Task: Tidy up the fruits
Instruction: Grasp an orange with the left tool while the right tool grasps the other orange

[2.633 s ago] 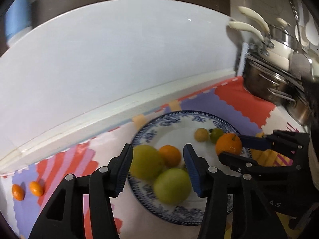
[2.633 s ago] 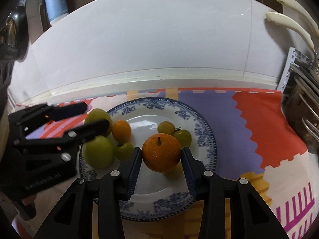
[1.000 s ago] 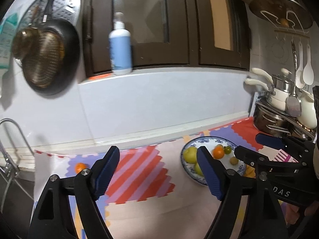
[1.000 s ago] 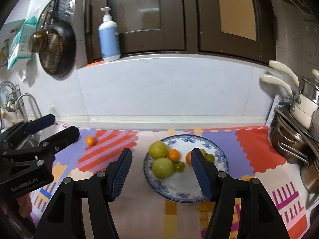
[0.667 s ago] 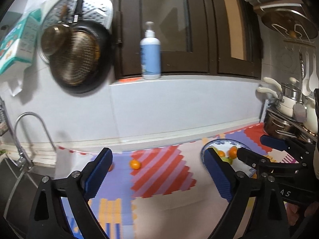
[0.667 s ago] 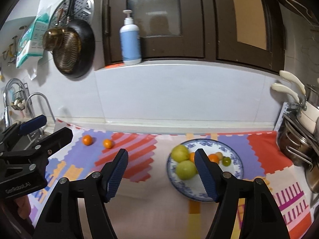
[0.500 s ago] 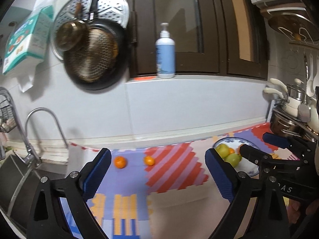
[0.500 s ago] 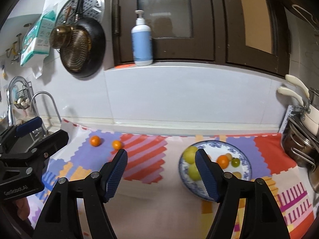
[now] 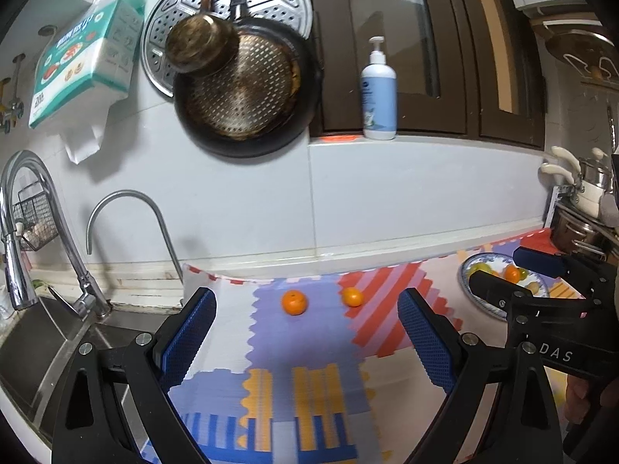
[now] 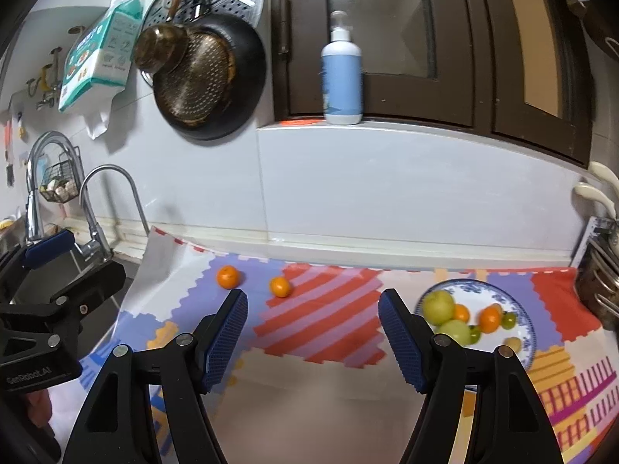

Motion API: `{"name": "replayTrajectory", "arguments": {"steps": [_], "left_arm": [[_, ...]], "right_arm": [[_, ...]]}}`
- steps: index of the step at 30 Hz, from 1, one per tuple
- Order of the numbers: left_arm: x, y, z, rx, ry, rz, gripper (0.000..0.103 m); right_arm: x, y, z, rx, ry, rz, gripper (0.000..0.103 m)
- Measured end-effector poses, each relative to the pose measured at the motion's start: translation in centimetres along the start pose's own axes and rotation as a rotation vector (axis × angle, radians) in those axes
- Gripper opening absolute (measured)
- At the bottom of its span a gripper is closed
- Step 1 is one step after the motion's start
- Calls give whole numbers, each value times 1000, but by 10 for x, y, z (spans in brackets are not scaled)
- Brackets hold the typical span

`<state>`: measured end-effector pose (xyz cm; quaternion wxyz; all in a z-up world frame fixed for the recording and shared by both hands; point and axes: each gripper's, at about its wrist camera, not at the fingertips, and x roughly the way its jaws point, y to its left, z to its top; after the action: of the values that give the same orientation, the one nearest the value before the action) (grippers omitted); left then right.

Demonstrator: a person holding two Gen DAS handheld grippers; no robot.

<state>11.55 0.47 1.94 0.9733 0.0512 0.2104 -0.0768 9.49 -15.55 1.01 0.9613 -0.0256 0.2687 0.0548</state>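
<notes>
Both claws spread and empty: left gripper has two loose oranges ahead between its pads, plate off right of right gripper; oranges look light, firm, prone to roll, so pinch across the widest part.
</notes>
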Motion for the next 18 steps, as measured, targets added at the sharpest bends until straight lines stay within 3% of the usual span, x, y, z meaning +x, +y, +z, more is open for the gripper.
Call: {"name": "replayTrajectory", "arguments": {"steps": [18], "left_arm": [[102,44,-18,17,112,-42,93]], "right_arm": [[100,29,2,-50,115,43,71]]}}
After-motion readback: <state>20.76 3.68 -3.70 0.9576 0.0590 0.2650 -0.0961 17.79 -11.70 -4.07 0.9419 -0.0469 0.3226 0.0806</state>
